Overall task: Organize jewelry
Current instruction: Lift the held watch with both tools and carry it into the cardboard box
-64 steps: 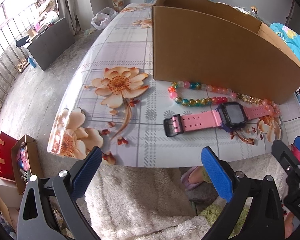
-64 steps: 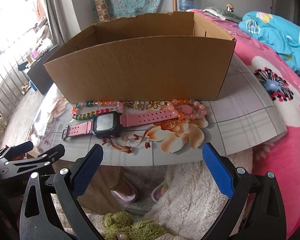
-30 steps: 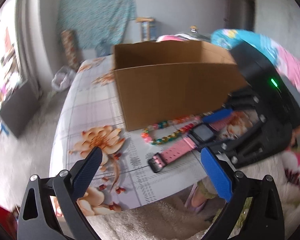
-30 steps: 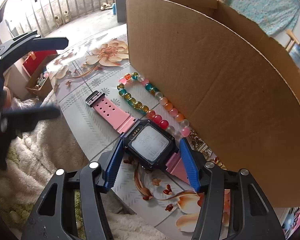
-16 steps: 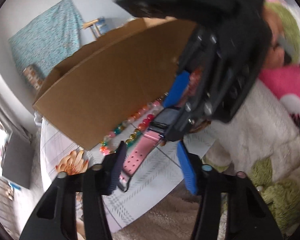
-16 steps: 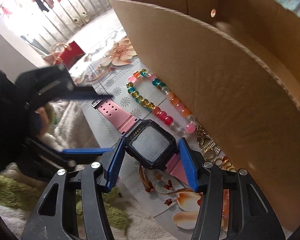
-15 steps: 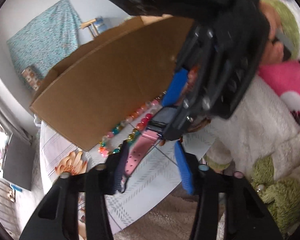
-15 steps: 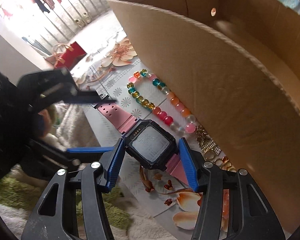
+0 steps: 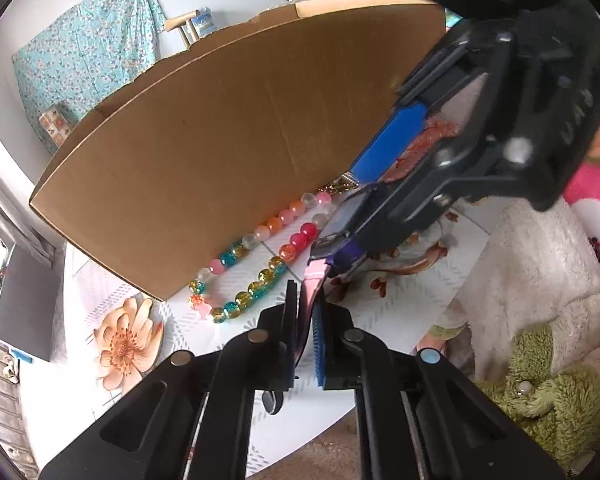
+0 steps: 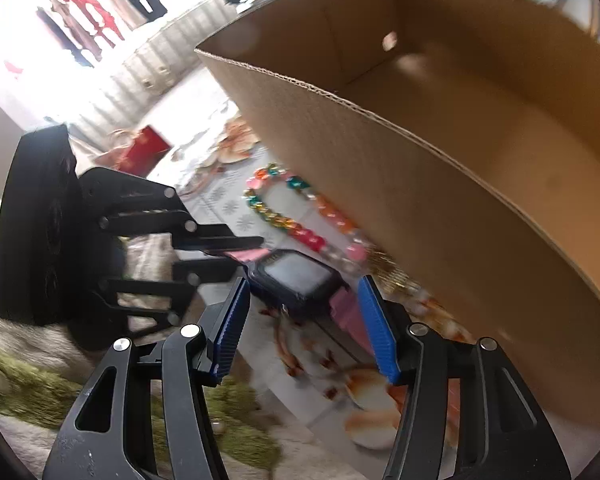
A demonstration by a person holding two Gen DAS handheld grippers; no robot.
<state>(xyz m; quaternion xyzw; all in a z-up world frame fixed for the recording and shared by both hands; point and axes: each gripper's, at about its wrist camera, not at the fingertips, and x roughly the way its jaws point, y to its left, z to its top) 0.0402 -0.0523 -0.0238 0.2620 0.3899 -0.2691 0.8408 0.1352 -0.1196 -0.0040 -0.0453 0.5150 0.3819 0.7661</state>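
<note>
While 2 claws grip watch [image 10: 296,280] | cardboard box [image 10: 440,208] open-topped

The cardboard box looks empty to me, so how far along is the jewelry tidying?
Nothing looks done: the visible part of the cardboard box is bare. In hand: the pink watch, its body gripped by the right tool, while the left tool is closing on its strap. Left: the colourful bead bracelet and a gold chain lie on the table beside the box.
</note>
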